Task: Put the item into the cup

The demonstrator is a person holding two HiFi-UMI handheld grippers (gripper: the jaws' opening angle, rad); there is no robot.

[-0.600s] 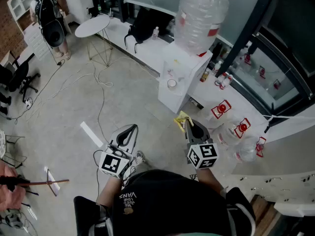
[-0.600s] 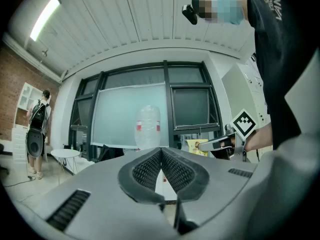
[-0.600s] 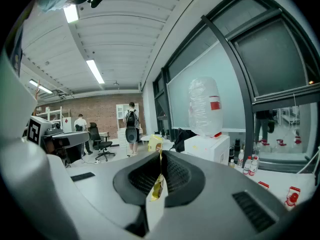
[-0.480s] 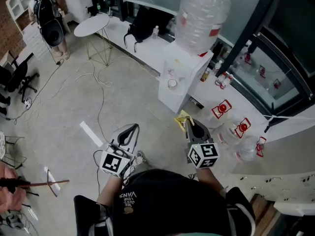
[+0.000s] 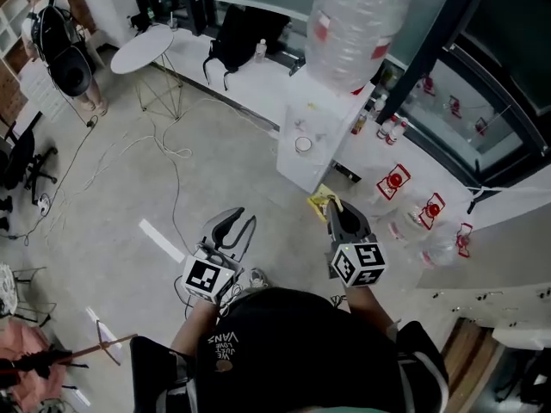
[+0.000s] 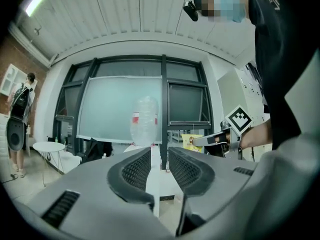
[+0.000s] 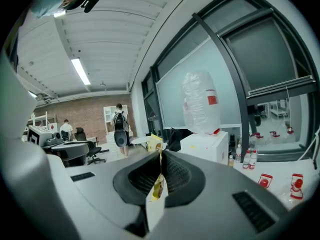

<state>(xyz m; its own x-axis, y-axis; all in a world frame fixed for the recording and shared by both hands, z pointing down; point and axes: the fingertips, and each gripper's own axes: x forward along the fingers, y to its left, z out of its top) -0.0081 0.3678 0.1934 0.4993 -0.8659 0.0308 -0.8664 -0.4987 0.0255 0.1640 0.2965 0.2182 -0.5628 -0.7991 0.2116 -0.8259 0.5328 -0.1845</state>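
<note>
Item: yellow sachet [image 7: 155, 143], judged light, limp, crinkly | right gripper [image 7: 160, 156] clamped mid-body, top edge past fingertips | left gripper [image 6: 160, 154] slightly parted, empty.

Bright, even indoor light, soft shadows, strong fisheye warp, dark corners.

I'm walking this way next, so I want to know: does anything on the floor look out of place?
Yes: loose cables trail across the floor between the round table and the water dispenser, lying in untidy loops right in the walkway, a likely trip risk. Nothing looks spilled.
</note>
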